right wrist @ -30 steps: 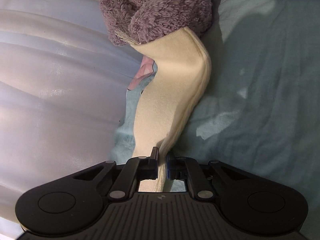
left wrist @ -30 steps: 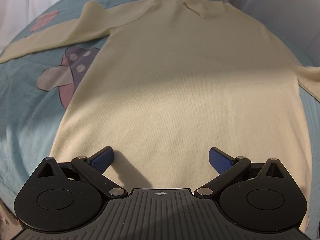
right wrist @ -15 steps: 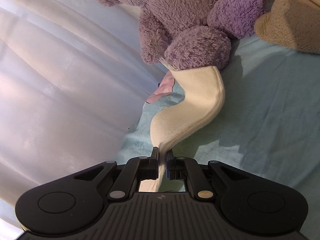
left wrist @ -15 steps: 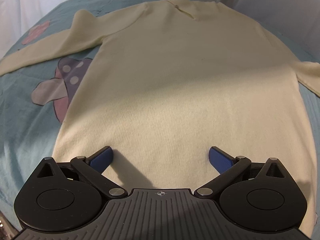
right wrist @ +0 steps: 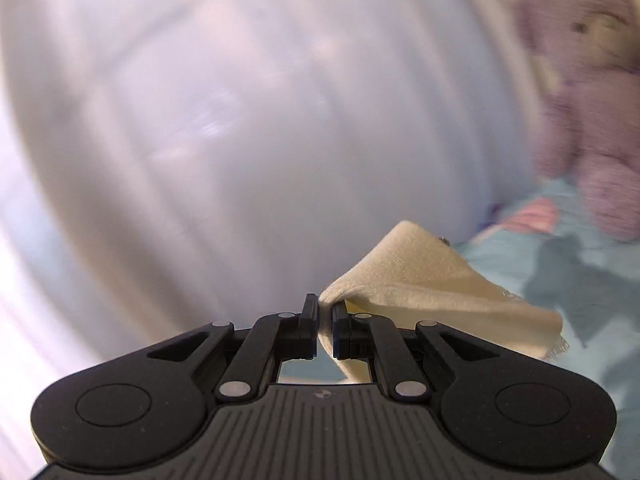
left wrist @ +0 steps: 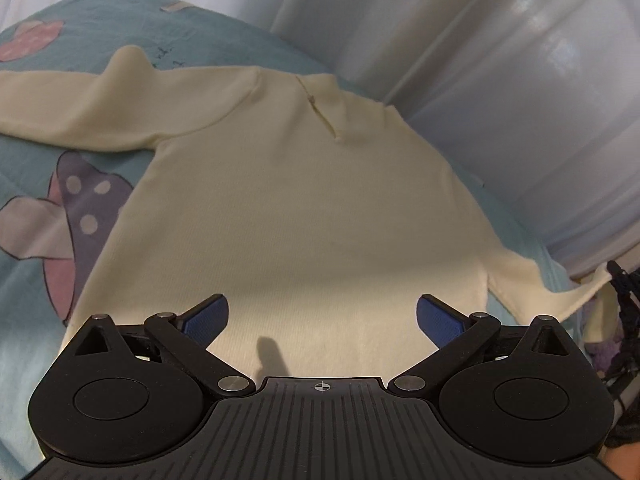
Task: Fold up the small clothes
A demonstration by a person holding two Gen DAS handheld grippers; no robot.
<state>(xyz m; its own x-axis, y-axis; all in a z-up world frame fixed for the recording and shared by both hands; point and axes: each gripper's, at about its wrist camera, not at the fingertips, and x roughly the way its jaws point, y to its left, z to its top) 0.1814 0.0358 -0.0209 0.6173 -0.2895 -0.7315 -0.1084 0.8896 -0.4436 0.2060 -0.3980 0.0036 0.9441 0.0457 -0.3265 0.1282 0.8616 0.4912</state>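
Observation:
A cream long-sleeved sweater (left wrist: 304, 208) lies flat on a teal bedspread (left wrist: 24, 184), collar toward the curtain. My left gripper (left wrist: 322, 316) is open and empty, low over the sweater's hem. My right gripper (right wrist: 325, 316) is shut on the cream right sleeve (right wrist: 420, 288) and holds its cuff end lifted off the bed. In the left wrist view the same sleeve (left wrist: 552, 292) rises at the far right toward the dark right gripper. The left sleeve (left wrist: 80, 108) lies stretched out to the left.
A pale curtain (left wrist: 500, 80) hangs behind the bed and fills most of the right wrist view (right wrist: 240, 120). A purple plush bear (right wrist: 588, 120) sits on the bedspread at the right. The bedspread has pink and purple cartoon prints (left wrist: 76, 208).
My right gripper has lifted the sleeve and pulled it out from the plush bear, swinging toward the curtain. My left gripper has moved forward over the sweater, still open.

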